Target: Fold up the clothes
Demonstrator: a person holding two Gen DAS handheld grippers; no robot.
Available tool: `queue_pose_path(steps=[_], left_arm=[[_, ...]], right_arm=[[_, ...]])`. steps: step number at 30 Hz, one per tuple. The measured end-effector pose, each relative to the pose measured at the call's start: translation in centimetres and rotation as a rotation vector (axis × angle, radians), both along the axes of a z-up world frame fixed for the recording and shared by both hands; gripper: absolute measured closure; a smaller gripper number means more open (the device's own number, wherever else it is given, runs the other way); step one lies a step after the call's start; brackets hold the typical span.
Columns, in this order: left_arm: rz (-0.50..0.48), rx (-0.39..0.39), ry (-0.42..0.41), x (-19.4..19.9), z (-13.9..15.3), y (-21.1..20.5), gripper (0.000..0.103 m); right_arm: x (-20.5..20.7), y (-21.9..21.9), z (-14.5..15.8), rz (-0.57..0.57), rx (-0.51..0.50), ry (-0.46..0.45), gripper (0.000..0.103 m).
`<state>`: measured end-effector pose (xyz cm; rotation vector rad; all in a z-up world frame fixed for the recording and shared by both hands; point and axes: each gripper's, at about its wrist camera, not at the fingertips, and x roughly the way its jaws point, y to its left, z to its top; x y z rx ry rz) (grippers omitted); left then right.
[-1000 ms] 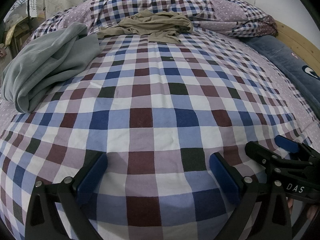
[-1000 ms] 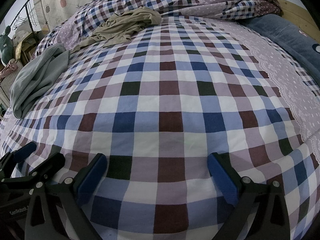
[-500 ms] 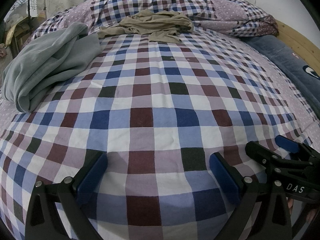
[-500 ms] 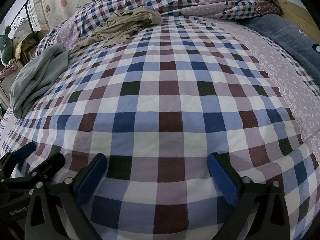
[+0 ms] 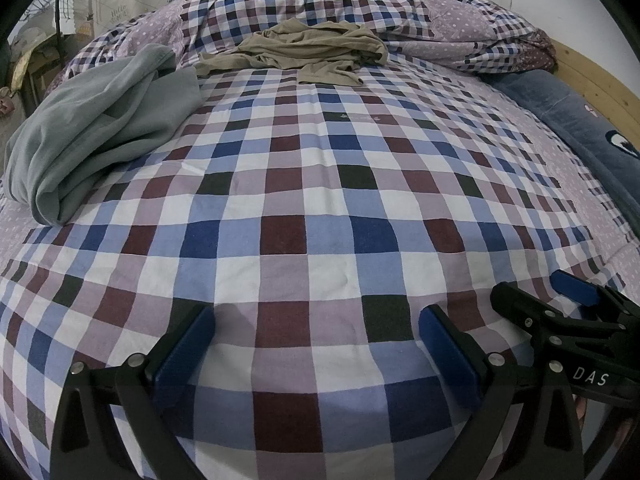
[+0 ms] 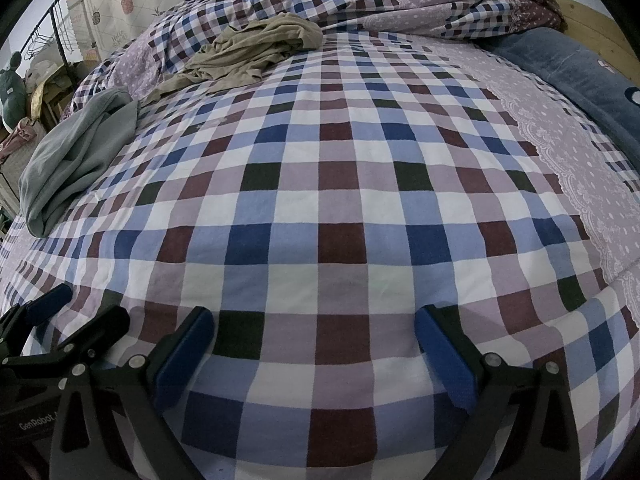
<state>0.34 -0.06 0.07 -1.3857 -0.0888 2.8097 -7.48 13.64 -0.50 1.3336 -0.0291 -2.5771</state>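
Left wrist view: the left gripper [image 5: 316, 350] sits low over the checked sheet [image 5: 304, 240], jaws spread wide, nothing between the blue pads [image 5: 182, 354] but bare sheet. Just to its right, the right gripper [image 5: 560, 304] pokes in, side by side with it. Over on the left edge of the bed lies the grey garment [image 5: 100, 120], loosely bunched. Far end, the tan garment [image 5: 308, 50] is crumpled against the rolled-up duvet [image 5: 460, 28]. A dark blue pillow [image 5: 580, 120] runs along the right side by the wooden frame [image 5: 596, 68]. Right wrist view, same story: jaws fully apart, empty, hovering near the foot of the bed, both garments well away up the sheet, untouched and unfolded
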Motion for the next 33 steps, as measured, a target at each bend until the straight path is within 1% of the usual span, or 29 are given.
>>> queue_pose_path(steps=[7, 17, 23, 26, 27, 30, 33], left_arm=[[0.001, -0.003, -0.006, -0.2, 0.0, 0.1, 0.0], [-0.002, 0.01, -0.015, -0.7, -0.5, -0.2, 0.0], [-0.004, 0.031, -0.006, -0.5, 0.1, -0.6, 0.0], [0.017, 0.068, 0.02, -0.3, 1.1, -1.7, 0.001], [0.028, 0.069, 0.034, -0.3, 1.5, -2.2, 0.001], [0.063, 0.037, 0.092, -0.1, 3.0, -4.1, 0.001], [0.11, -0.02, 0.154, -0.1, 4.7, -6.8, 0.001]], right_arm=[[0.0, 0.2, -0.1, 0.001, 0.0, -0.004, 0.0], [-0.3, -0.5, -0.2, 0.009, 0.024, -0.014, 0.0], [-0.6, -1.1, -0.3, 0.01, 0.024, -0.006, 0.0], [-0.6, -1.1, -0.2, 0.01, 0.017, -0.002, 0.0], [-0.6, -1.0, -0.2, 0.01, 0.015, -0.001, 0.0], [-0.5, -0.9, -0.2, 0.01, 0.013, -0.001, 0.0], [-0.4, -0.9, -0.2, 0.01, 0.013, -0.001, 0.0]])
